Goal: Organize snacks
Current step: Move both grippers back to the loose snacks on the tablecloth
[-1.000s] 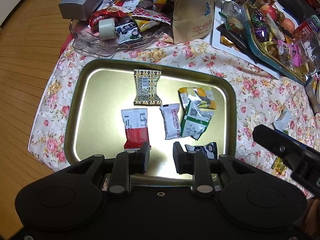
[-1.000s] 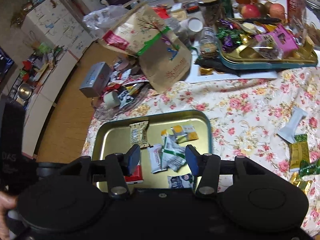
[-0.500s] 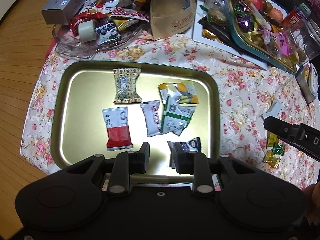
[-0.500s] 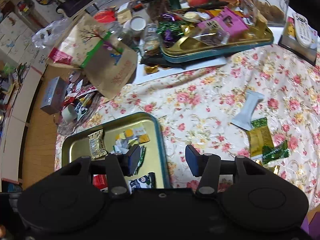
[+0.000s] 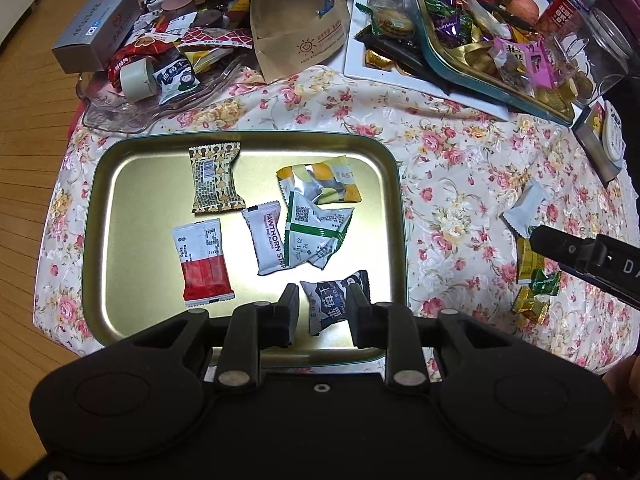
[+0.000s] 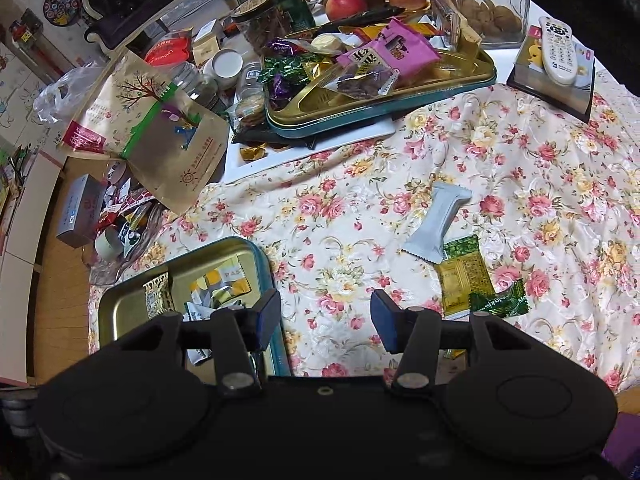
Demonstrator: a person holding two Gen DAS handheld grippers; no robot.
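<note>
Six packets lie inside the gold tray [image 5: 96, 184]; right of it on the cloth, a white packet [image 6: 436, 220] and gold-green sweets [image 6: 466, 280] remain. Left gripper [image 5: 322, 312] narrowly parted, empty; right gripper [image 6: 325, 320] wide, empty. Risk: slick, overlapping wrappers may slip or lift together.

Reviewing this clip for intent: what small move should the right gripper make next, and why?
Probably forward and down onto the white packet. The right gripper is open and empty above the cloth, while loose snacks lie outside the gold tray.
</note>
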